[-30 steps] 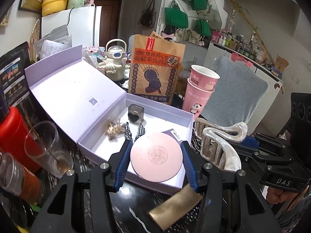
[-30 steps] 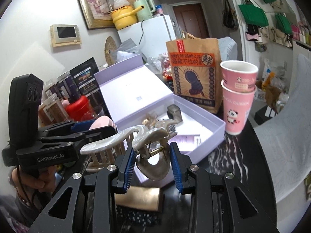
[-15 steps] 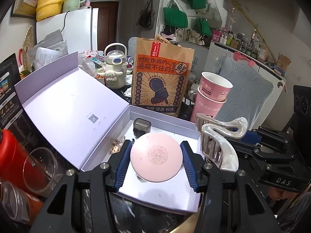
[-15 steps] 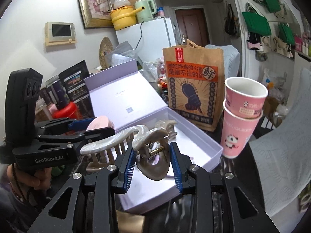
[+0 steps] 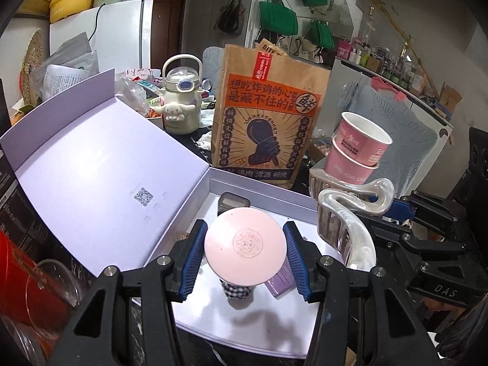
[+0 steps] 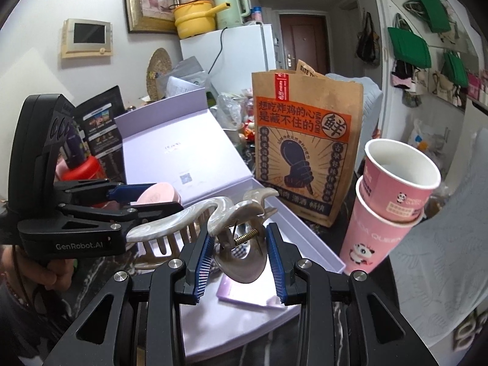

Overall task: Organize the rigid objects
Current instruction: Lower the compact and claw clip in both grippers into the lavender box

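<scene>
My left gripper (image 5: 245,251) is shut on a round pink compact (image 5: 245,245), held above the white floor of an open lilac gift box (image 5: 100,183). In the right wrist view the same compact (image 6: 157,196) shows edge-on in that gripper (image 6: 146,198). My right gripper (image 6: 241,259) is shut on the hinge end of a pearly hair claw clip (image 6: 210,222), held over the box's near right edge (image 6: 305,241). That clip (image 5: 350,213) appears just right of the compact in the left wrist view. Inside the box lie a small dark case (image 5: 233,202), a checked item (image 5: 238,291) and a lilac card (image 5: 279,280).
A brown paper bag (image 5: 268,122) stands behind the box, two stacked pink cups (image 5: 355,152) to its right. A cream kettle-shaped bottle (image 5: 180,100) sits further back. A red container (image 5: 18,277) and a clear glass (image 5: 52,286) stand at the left.
Both grippers have moved forward over the box with their objects still held. The box and bag now loom larger, and the gold card on the table has dropped out of view.
</scene>
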`<state>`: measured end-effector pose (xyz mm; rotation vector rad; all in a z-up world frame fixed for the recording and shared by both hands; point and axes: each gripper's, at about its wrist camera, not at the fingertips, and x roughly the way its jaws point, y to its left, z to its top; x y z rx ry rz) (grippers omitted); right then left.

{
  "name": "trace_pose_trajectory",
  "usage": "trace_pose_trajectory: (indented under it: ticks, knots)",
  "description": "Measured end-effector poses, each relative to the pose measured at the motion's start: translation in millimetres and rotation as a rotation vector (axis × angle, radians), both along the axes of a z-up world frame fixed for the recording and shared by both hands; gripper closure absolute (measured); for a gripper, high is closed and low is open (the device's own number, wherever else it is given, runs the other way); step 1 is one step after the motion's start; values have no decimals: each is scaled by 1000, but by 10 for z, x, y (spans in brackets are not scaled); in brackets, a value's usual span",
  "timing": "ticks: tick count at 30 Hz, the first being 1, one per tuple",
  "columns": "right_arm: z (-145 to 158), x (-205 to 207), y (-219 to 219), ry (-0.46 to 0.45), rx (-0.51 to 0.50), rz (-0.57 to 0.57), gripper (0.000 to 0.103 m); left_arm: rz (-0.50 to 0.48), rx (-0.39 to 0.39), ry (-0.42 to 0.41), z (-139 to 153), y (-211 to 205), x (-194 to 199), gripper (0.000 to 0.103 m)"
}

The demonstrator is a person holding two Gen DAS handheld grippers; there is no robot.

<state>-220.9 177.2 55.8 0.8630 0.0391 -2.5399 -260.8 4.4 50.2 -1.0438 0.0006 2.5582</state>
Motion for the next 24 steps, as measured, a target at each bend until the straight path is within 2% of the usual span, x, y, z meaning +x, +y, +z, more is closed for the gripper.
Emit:
trace_pose_trajectory:
  ticks: [14, 24]
  knots:
    - [-313, -296, -106, -26, 103, -2, 69, -5, -44, -75, -332, 18, -266, 52]
    - [-489, -423, -104, -55, 128, -24, 69, -2, -16, -130, -519, 13, -358, 52]
